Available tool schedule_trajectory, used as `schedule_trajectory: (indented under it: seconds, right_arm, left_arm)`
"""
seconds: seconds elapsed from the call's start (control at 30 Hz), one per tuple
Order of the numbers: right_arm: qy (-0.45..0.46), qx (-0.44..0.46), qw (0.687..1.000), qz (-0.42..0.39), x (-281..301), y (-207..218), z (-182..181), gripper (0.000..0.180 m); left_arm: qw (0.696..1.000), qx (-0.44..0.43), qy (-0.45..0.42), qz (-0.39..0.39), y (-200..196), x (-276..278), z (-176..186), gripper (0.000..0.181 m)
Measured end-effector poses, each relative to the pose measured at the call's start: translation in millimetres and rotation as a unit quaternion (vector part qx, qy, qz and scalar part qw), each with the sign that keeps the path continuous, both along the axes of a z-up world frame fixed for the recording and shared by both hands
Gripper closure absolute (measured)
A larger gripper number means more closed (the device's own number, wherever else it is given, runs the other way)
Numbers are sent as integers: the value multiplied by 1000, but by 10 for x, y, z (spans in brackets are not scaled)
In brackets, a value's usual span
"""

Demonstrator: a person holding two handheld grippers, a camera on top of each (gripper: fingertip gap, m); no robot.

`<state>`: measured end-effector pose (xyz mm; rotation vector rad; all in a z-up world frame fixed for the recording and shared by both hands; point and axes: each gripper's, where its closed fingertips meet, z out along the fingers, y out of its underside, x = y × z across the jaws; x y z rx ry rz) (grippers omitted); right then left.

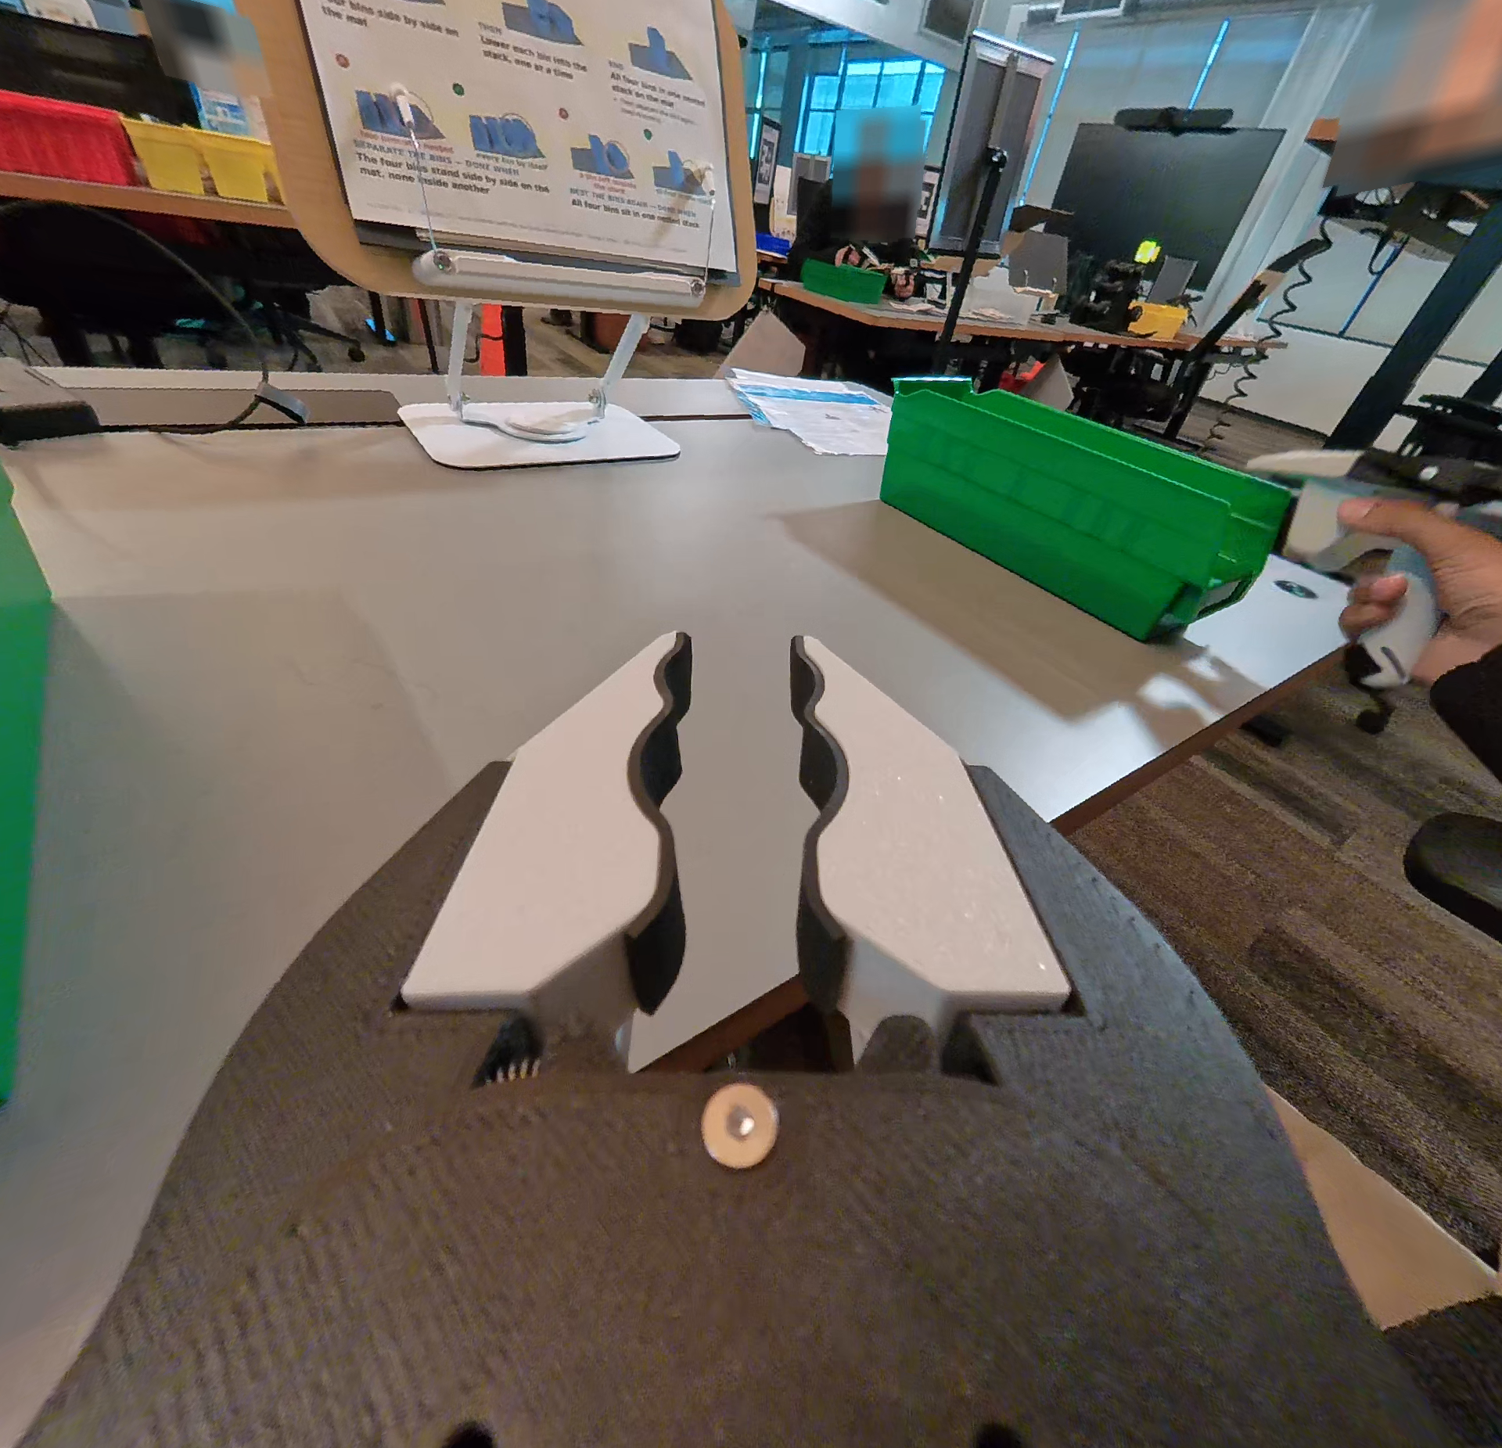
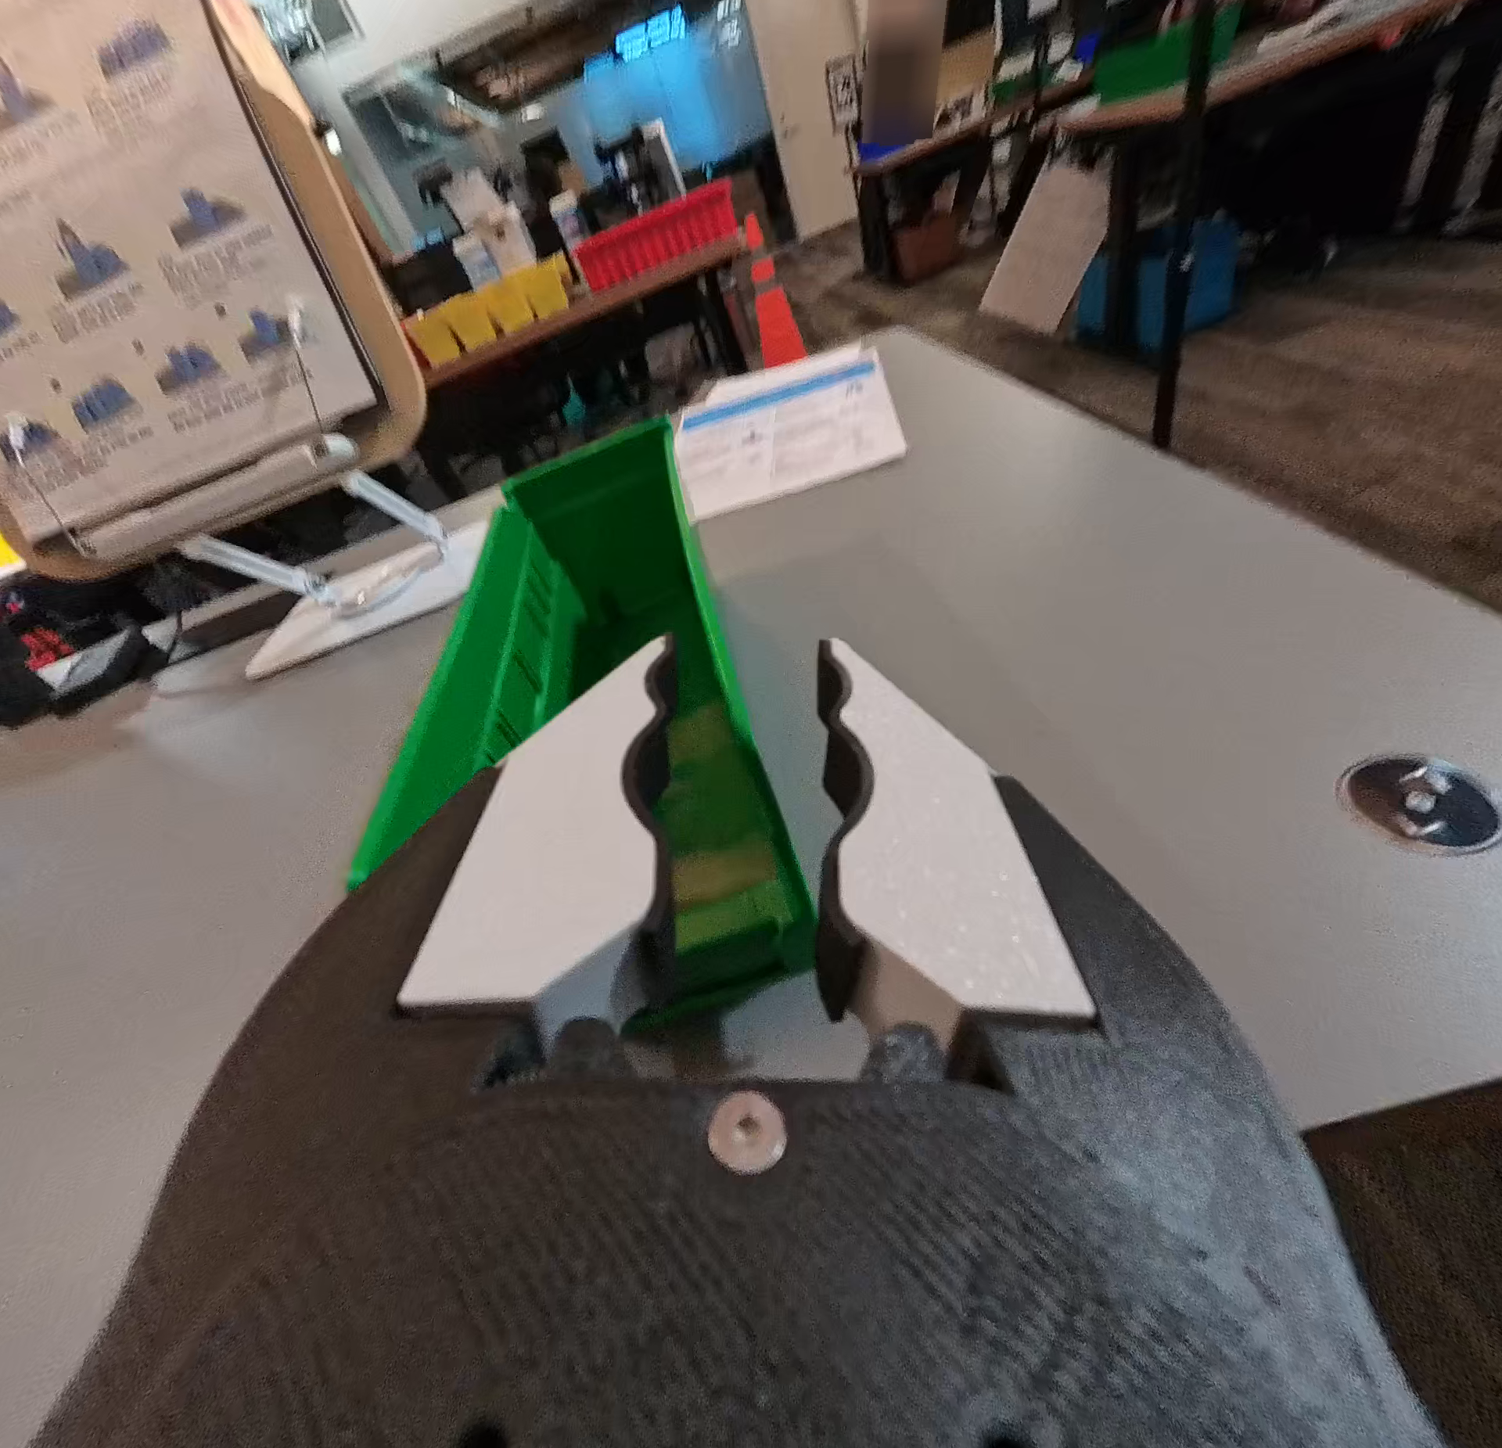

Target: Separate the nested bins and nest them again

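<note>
Between the spread fingers of the right gripper (image 2: 744,653), the near end of the green nested bins (image 2: 618,596) is sitting, its right wall running up the gap while nothing is being pinched. The stack is stretching away from that gripper along the grey table (image 2: 1138,637), and at least two shells are showing, one inside another. Beyond its far end a printed sheet (image 2: 796,434) is lying flat, and to the far left an instruction board (image 2: 162,271) is leaning on its stand.

The left gripper (image 1: 741,637) is hovering spread and empty over bare table, with the stack well off to its right. A green surface (image 1: 16,759) is cutting into its far-left edge; whether it is a separated bin, I cannot tell.

Judging from this, most separating is remaining, and all the re-nesting.
</note>
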<state>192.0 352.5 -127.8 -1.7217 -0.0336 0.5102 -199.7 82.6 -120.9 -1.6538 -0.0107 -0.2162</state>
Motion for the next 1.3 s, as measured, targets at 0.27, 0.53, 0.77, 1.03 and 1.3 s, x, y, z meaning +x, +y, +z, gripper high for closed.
schedule_trajectory:
  seconds: [0.27,0.53,0.77,1.03,1.3]
  right_arm:
    - [-88,263,960,17,-764,-650,1126,166]
    - [-33,217,933,285,-2683,-1584,651,178]
    - [-149,148,916,341,-2963,-1576,33,173]
    - [2,9,946,325,-2736,-1276,-76,174]
    - [35,-82,937,338,-2742,-1249,-302,179]
  left_arm:
    - [1000,7,1,-8,10,32,14,156]
    - [984,153,16,87,-270,-646,835,181]
    - [934,192,88,289,-936,-2120,1158,165]
    - [967,62,43,245,-673,-2456,309,134]
    - [964,59,28,256,-660,-2593,270,174]
